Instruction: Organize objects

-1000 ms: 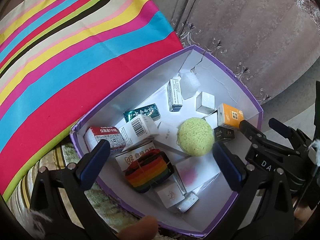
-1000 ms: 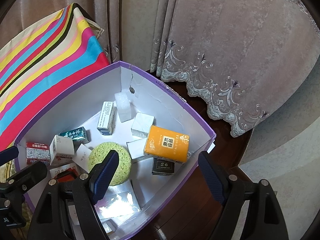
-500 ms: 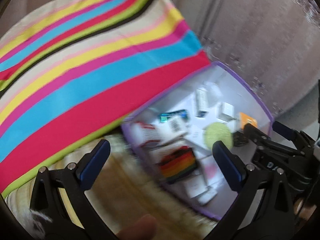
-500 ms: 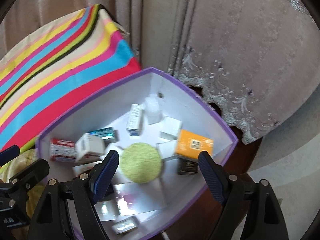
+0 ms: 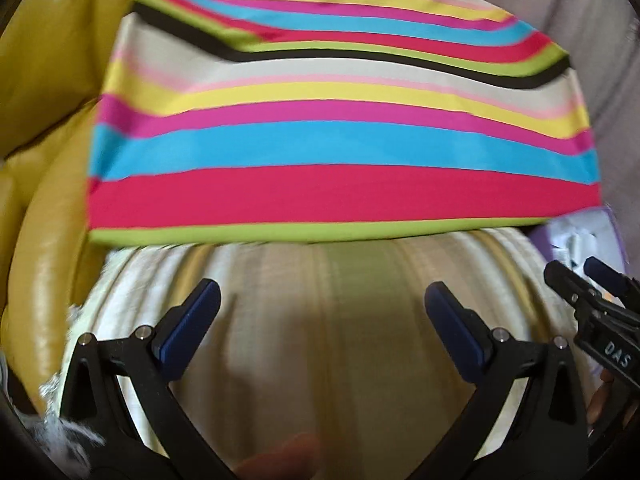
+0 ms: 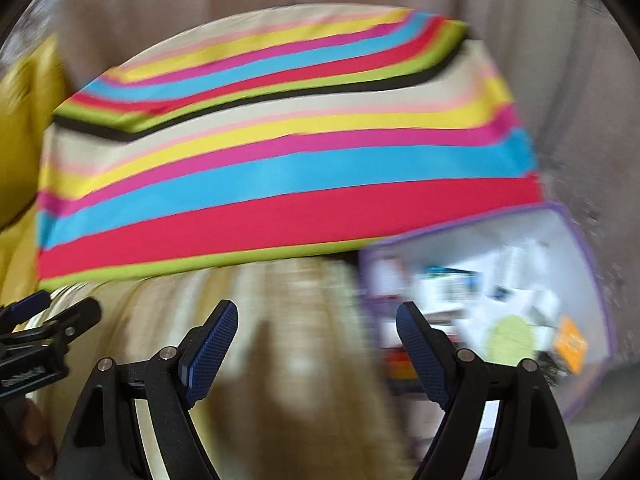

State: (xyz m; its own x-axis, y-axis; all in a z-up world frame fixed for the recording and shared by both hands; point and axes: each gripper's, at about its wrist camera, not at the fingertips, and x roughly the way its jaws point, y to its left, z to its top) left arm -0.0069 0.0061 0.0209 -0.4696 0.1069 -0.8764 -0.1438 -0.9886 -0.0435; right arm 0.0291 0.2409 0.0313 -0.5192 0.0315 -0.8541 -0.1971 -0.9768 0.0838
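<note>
Backdrop: glossy mustard leather sofa (image 5: 48, 80), pale woven throw (image 5: 328, 320) over the seat.
Cushion: striped cushion (image 5: 340, 152), smooth fabric, at 12 o'clock.
Box: purple-edged box (image 6: 592, 280), white inside, blurred small packages, at 3 o'clock.
Tools: left tool (image 5: 322, 304) and right tool (image 6: 316, 326) spread wide, empty, above the throw.

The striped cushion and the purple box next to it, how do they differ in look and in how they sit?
The striped cushion is soft fabric banded in red, blue, pink, yellow and green; the purple box is stiff, with a purple rim and white inside walls. The cushion is a closed surface with nothing on it; the box is open-topped and holds small packets, blurred here. The cushion fills most of both views; the box sits at their right side. Both rest on the pale ribbed cover.
</note>
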